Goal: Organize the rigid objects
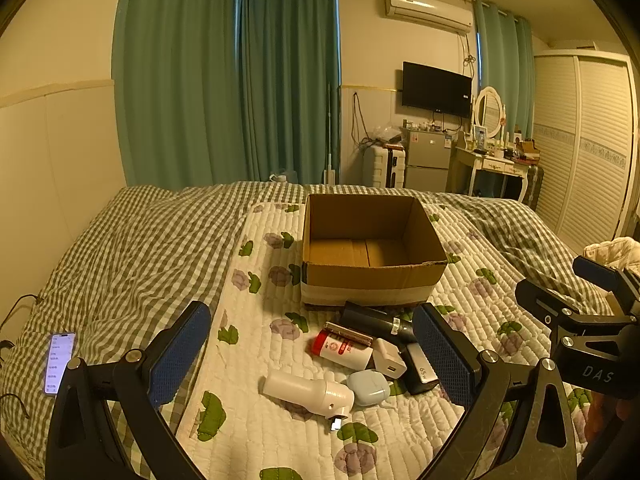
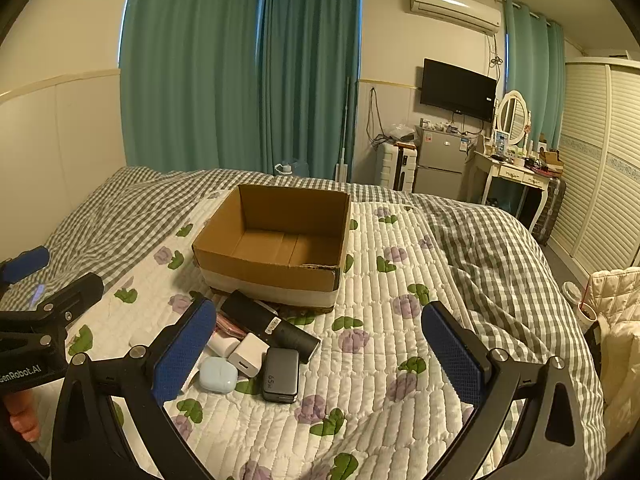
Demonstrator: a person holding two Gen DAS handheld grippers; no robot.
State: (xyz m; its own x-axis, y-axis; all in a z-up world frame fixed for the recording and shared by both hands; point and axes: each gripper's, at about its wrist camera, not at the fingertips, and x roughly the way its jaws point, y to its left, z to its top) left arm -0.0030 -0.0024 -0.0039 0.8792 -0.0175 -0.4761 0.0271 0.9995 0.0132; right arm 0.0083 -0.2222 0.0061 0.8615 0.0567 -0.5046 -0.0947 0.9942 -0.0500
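I see both my left gripper (image 1: 312, 354) and right gripper (image 2: 320, 350) spread wide, holding nothing, lower frame; cardboard box (image 1: 372, 276) sits centre.

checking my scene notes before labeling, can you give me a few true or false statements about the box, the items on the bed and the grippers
1. The cardboard box already holds several items. False: its inside is bare.
2. The small items lie in a cluster on the quilt, on the near side of the box. True.
3. The left gripper is shut on the white bottle. False: it is open and holds nothing; the bottle lies on the quilt.
4. The right gripper is open and holds nothing. True.
5. The gray charger marked 65w lies beside the pale blue earbud case. True.
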